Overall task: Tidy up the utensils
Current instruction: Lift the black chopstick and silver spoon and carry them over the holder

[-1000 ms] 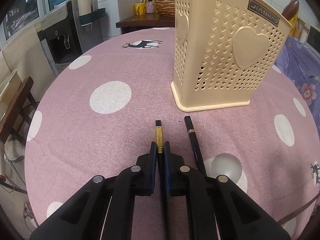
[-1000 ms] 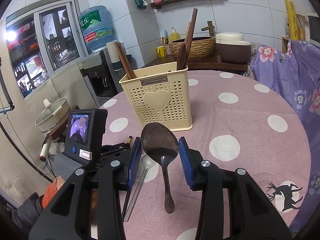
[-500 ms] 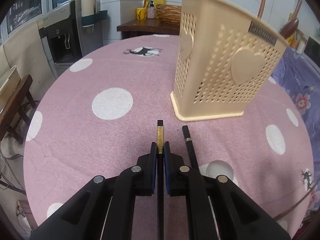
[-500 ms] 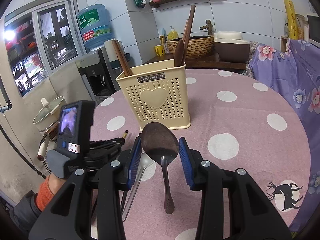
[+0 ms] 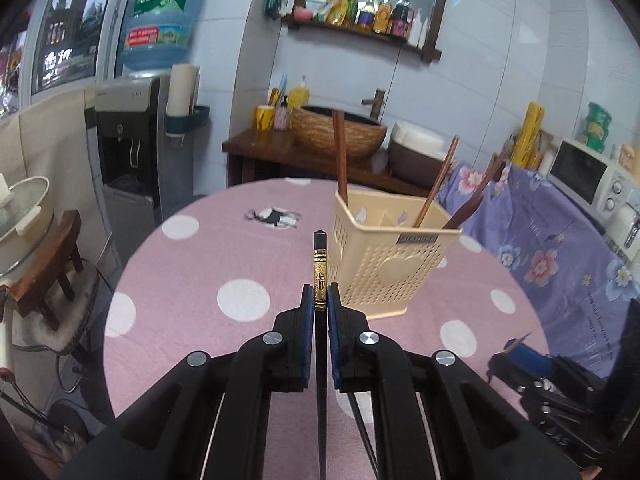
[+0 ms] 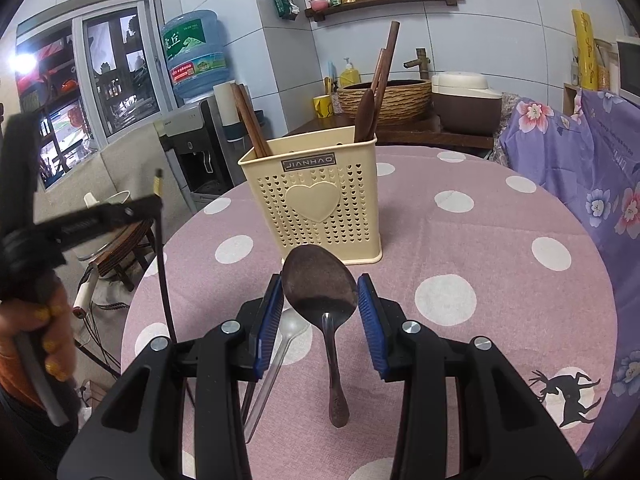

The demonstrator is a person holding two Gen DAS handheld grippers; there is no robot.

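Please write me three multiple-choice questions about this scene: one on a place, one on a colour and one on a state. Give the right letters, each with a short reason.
1. Where does the utensil holder stand?
A. on the dotted tablecloth
B. on the floor
C. on a chair

2. What colour is the utensil holder?
A. green
B. cream
C. red

3. In what state are the left tongs?
A. wide open and empty
B. shut on a black chopstick
C. shut on a cup

Answers:
1 A: its base rests on the pink cloth with white dots.
2 B: its perforated walls and heart panel are cream.
3 B: both pads press the chopstick at its gold band.
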